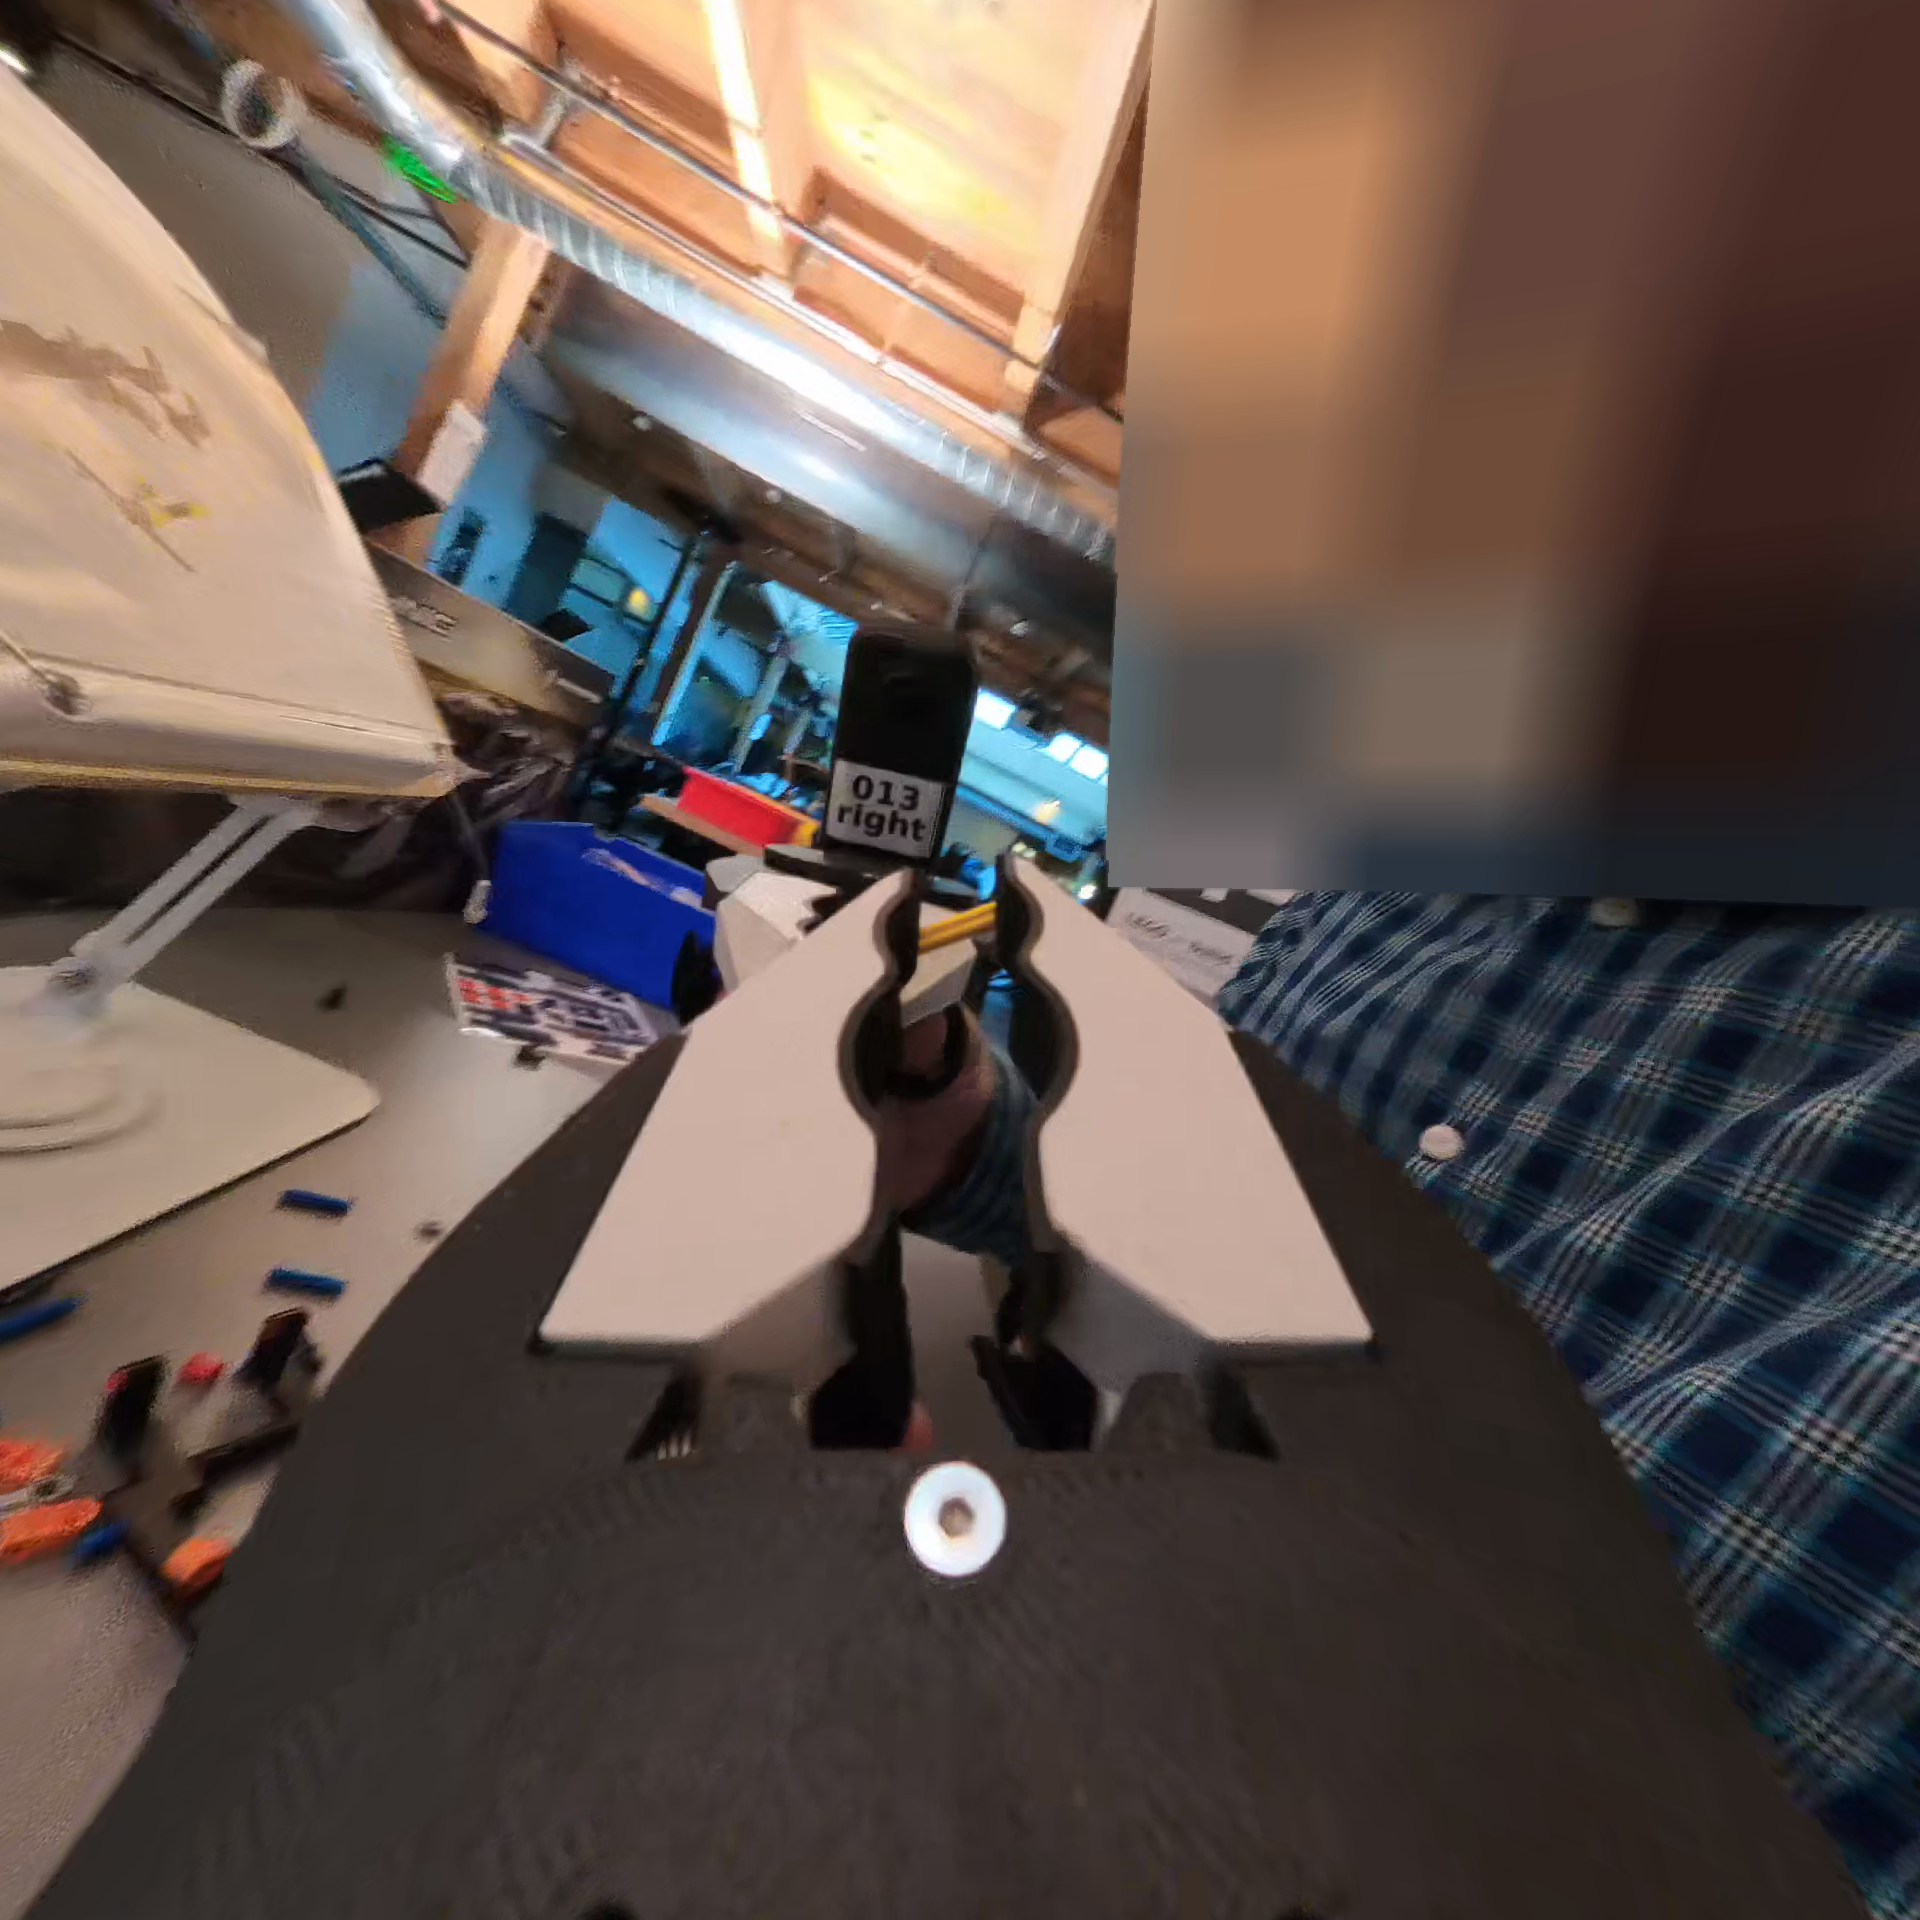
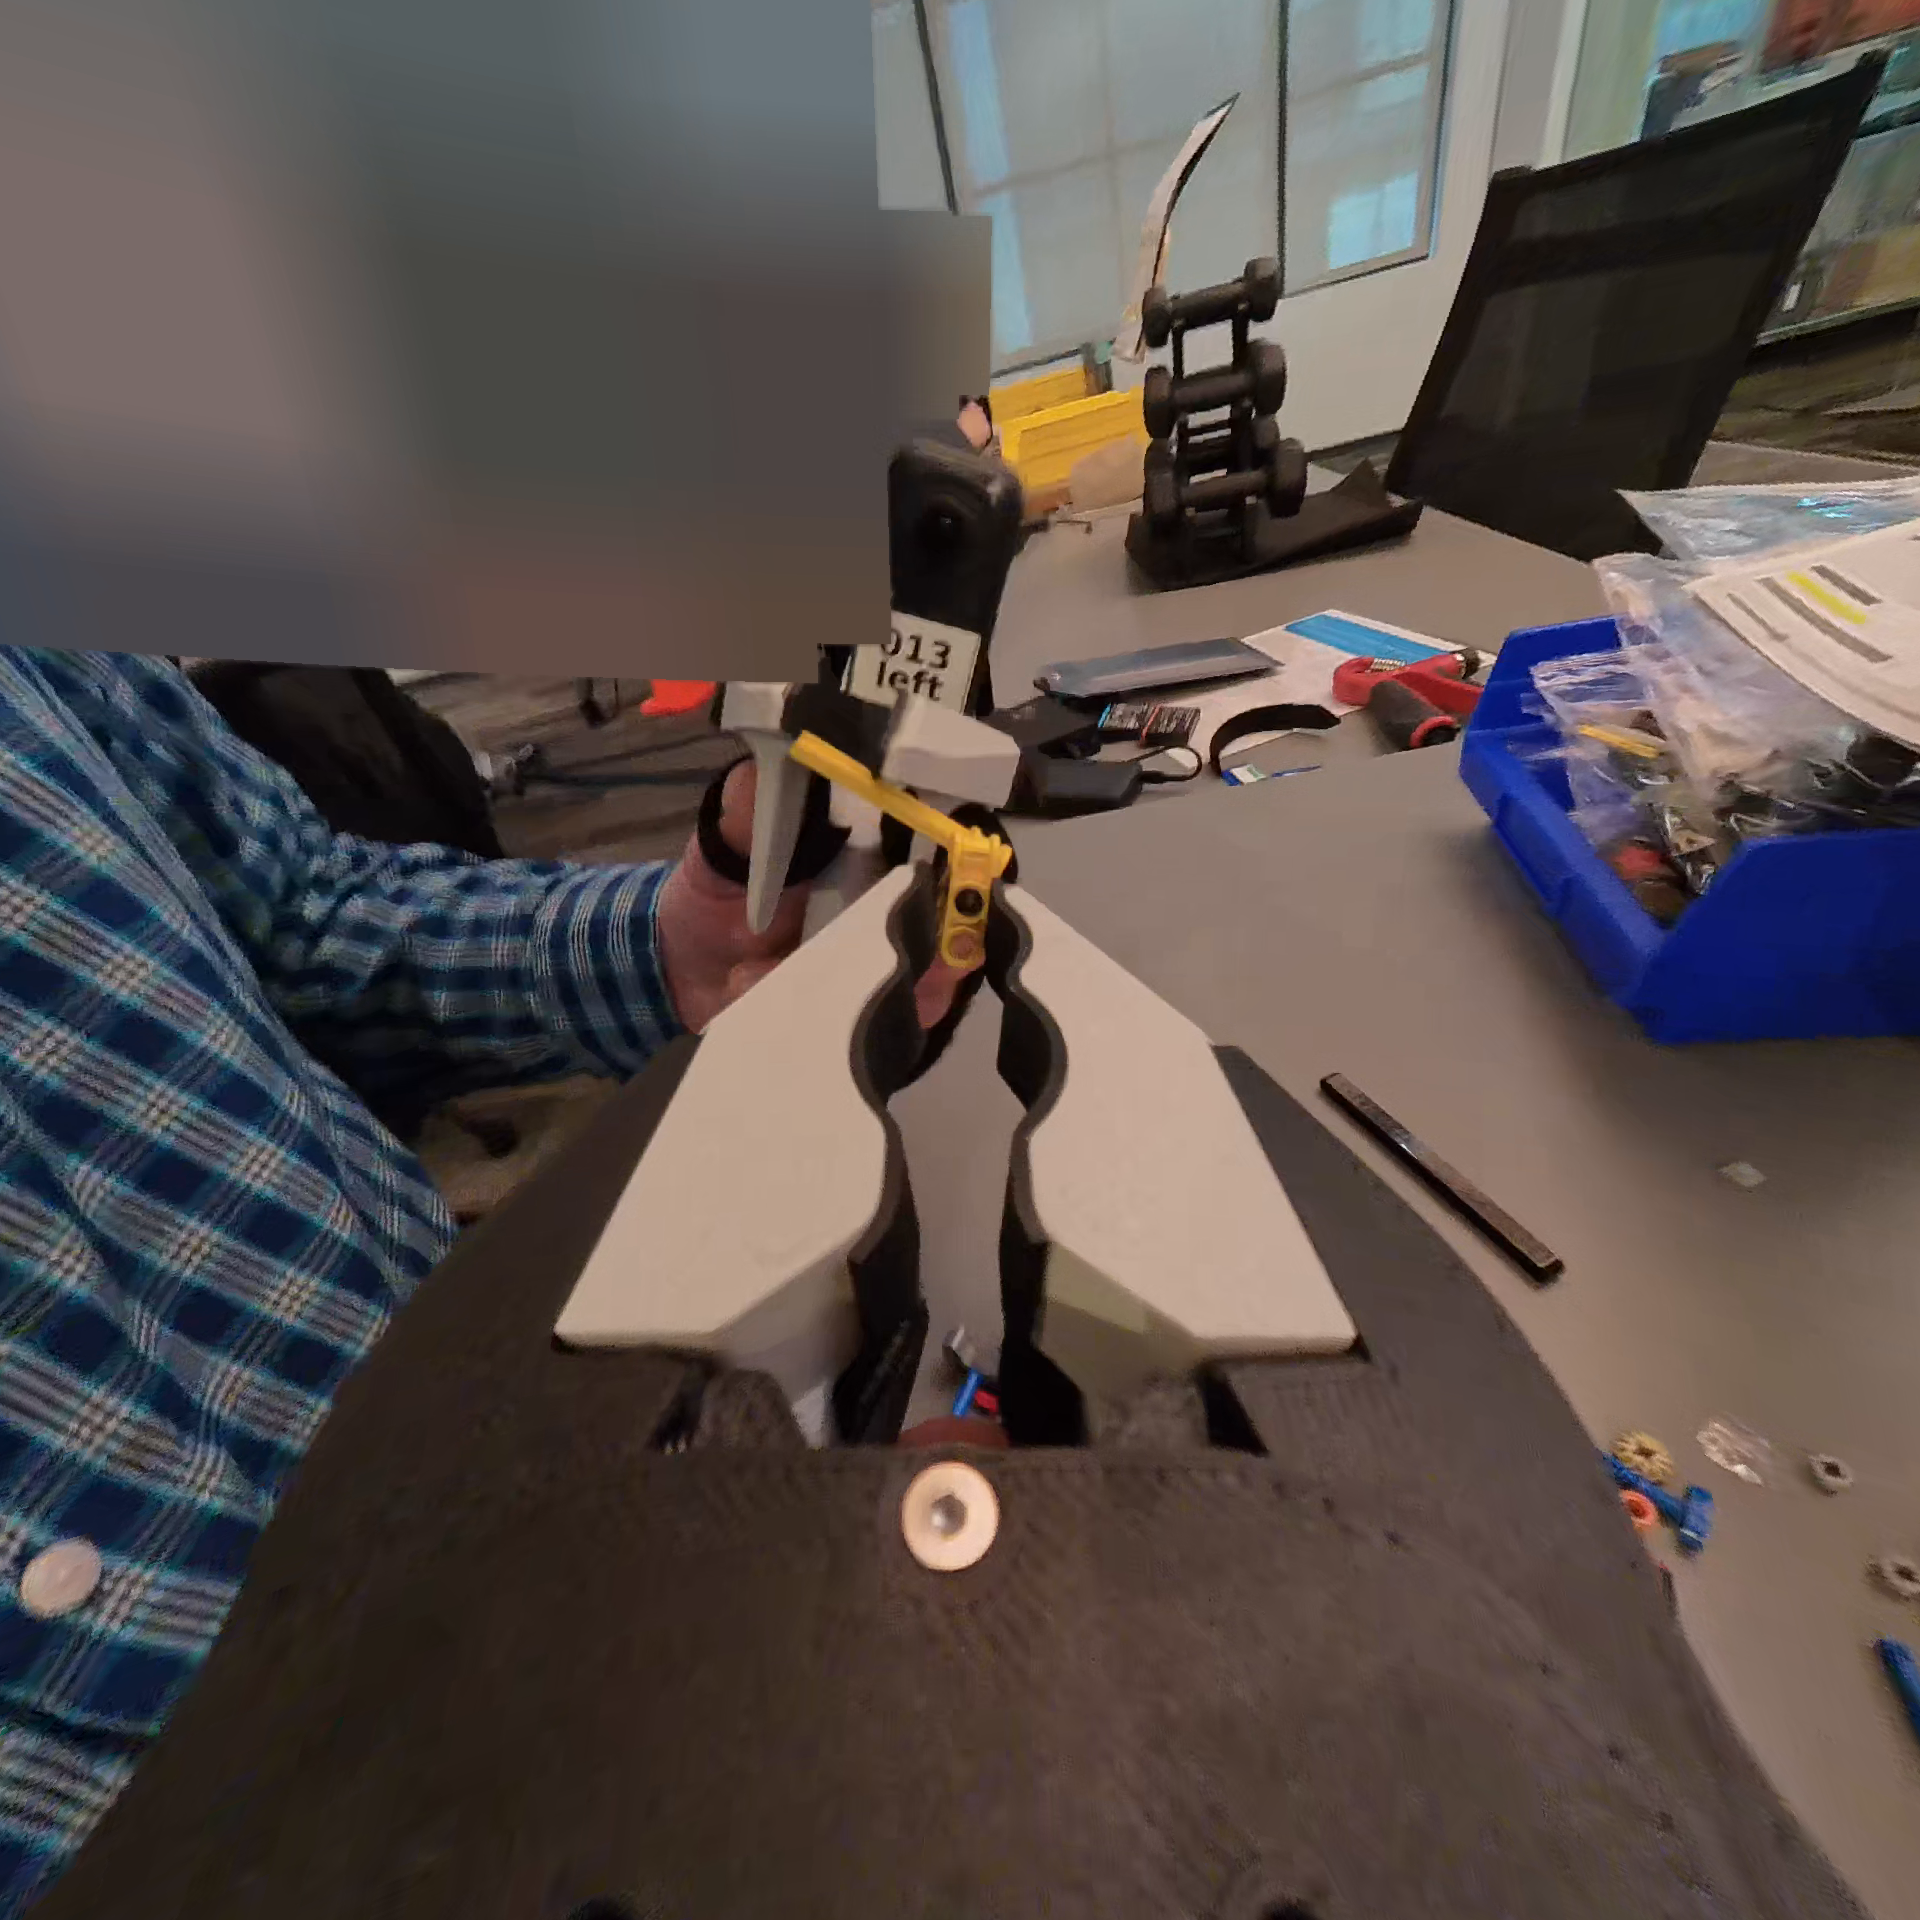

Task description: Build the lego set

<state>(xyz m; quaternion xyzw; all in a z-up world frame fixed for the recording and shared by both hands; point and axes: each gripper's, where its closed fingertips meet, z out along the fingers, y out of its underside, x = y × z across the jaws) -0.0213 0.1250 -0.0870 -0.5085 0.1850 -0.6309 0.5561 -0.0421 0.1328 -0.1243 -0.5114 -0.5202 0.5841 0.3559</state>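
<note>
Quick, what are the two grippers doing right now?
Left gripper: cannot tell; the yellow Lego piece crosses between its tips.
Right gripper: closed on the yellow Lego piece.

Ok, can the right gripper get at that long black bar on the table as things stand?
Probably not yet: the right gripper is shut on the yellow piece, though the black bar lies in the open.
</note>
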